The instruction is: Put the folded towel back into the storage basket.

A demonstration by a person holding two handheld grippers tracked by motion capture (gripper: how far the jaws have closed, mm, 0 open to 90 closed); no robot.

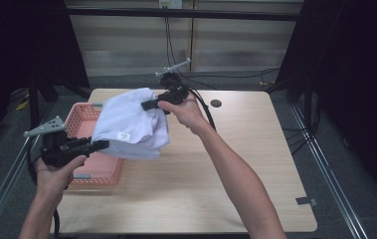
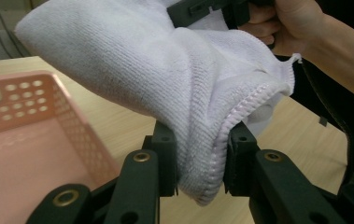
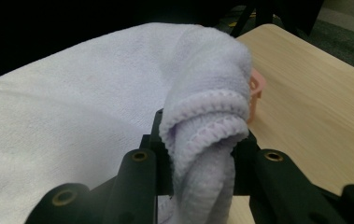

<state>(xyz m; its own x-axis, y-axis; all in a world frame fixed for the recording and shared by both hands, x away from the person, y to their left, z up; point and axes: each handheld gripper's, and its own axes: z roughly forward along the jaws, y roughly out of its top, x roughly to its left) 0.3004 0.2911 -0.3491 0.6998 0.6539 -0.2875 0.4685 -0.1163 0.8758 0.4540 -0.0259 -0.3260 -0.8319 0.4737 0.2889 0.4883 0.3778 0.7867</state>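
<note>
Both tools clamped on towel

One white towel, one pink basket, one table, and two grippers.

The towel is a really pale white with a faint lilac tint, fuzzy ribbed terry, zigzag stitched hem and a tiny white tag. Basket is salmon pink, walls dotted with little holes. The surface is light wood grain. Both grippers' jaws are matte black with brassy rivets.
</note>
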